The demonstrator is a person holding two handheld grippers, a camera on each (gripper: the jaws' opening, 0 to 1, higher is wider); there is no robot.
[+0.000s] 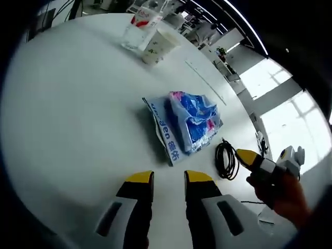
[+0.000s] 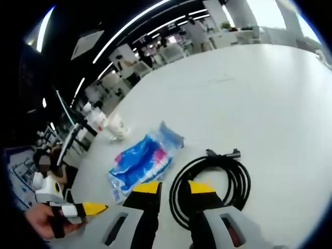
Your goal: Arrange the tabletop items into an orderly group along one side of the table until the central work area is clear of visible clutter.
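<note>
A blue-and-white plastic packet (image 1: 187,124) lies crumpled on the white table (image 1: 78,114), just ahead of my left gripper (image 1: 168,177), whose jaws stand open with nothing between them. To the packet's right lies a coiled black cable (image 1: 226,161). A hand brings my right gripper (image 1: 249,157) in beside that coil. In the right gripper view, my right gripper (image 2: 174,188) is open just over the near left arc of the cable (image 2: 212,179), and the packet (image 2: 142,163) lies to its left. My left gripper (image 2: 91,209) shows at the lower left, held by a hand.
At the table's far edge stand a paper cup (image 1: 158,46), a clear container (image 1: 136,36) and a red-and-white carton (image 1: 146,18); the cup group (image 2: 115,127) is small and far in the right gripper view. Wide bare tabletop (image 2: 259,104) stretches right of the cable.
</note>
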